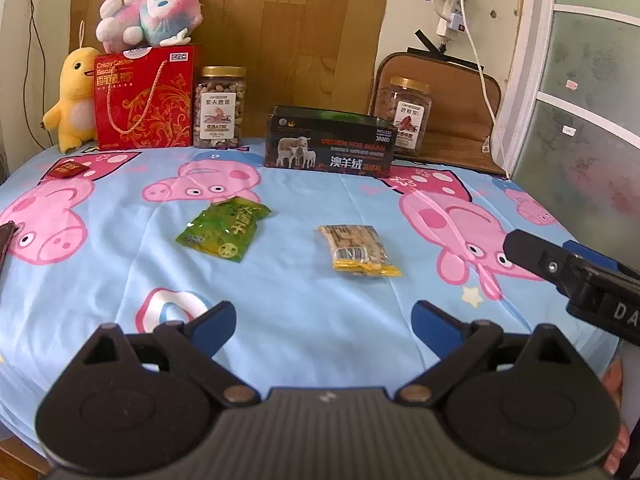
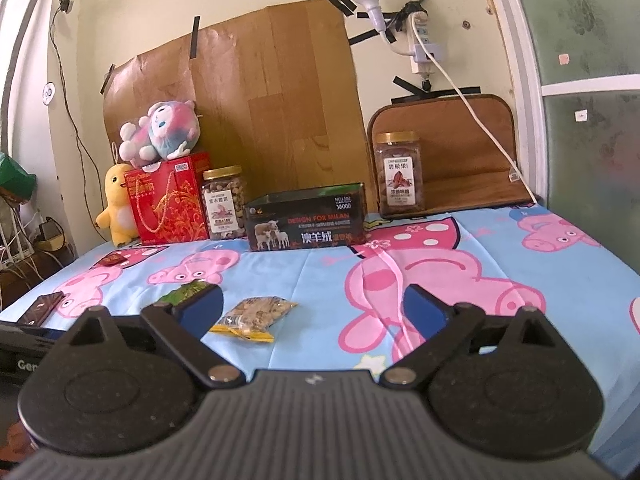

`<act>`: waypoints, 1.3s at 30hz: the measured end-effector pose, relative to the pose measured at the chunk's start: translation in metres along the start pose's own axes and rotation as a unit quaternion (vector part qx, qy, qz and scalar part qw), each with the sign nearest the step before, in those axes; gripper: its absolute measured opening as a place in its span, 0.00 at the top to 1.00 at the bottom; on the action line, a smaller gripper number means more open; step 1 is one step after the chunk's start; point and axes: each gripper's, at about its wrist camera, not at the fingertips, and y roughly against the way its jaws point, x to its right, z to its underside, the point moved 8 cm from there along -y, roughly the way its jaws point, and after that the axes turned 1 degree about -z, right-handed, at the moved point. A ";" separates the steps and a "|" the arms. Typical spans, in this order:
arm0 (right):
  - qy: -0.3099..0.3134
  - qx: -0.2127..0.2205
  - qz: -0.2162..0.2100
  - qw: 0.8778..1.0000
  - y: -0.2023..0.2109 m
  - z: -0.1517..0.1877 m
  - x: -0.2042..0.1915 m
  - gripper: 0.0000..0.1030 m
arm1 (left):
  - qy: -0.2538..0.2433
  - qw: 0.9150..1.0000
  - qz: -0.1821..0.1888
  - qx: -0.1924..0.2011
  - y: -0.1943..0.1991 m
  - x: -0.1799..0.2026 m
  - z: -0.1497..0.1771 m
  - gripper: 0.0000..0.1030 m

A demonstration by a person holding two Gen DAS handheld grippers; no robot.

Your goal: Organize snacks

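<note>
Cartoon-pig bedsheet (image 1: 304, 320) is covering the table, with an open black box (image 1: 331, 142) sitting at its far edge. Nearer than the box, a green packet (image 1: 224, 227) and a yellow-edged snack bag (image 1: 360, 250) are lying apart. Left gripper (image 1: 323, 326) and right gripper (image 2: 313, 312) are hovering wide open, holding nothing.

Left wrist view looks steeply down along its fingers at the cloth-covered table (image 1: 300, 320); right wrist view sits lower, nearly level. Both face the back wall and share the open dark box (image 1: 331, 142) (image 2: 306, 216).
</note>
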 end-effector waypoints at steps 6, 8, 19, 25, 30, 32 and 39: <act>0.001 0.008 0.002 1.000 0.003 -0.001 0.000 0.07 | -0.003 1.000 0.004 0.009 0.004 0.002 -0.001 0.04; 0.003 0.012 0.004 1.000 0.004 -0.002 0.000 0.07 | -0.004 1.000 0.006 0.010 0.004 0.003 -0.001 0.03; -0.013 -0.003 0.001 1.000 -0.007 -0.004 0.010 0.08 | -0.009 0.998 0.057 0.011 -0.001 0.003 -0.025 0.03; -0.006 -0.025 -0.020 0.999 -0.025 0.000 0.006 0.19 | -0.003 0.990 0.138 -0.018 -0.015 -0.004 -0.047 0.06; 0.025 -0.046 -0.057 0.997 -0.044 0.008 -0.013 0.22 | 0.033 0.983 0.171 -0.049 -0.041 -0.017 -0.060 0.08; 0.038 -0.060 -0.067 0.995 -0.054 0.013 -0.019 0.25 | 0.045 0.980 0.180 -0.066 -0.054 -0.019 -0.061 0.09; 0.070 -0.113 -0.099 0.986 -0.086 0.030 -0.034 0.31 | 0.066 0.971 0.193 -0.121 -0.102 -0.018 -0.059 0.17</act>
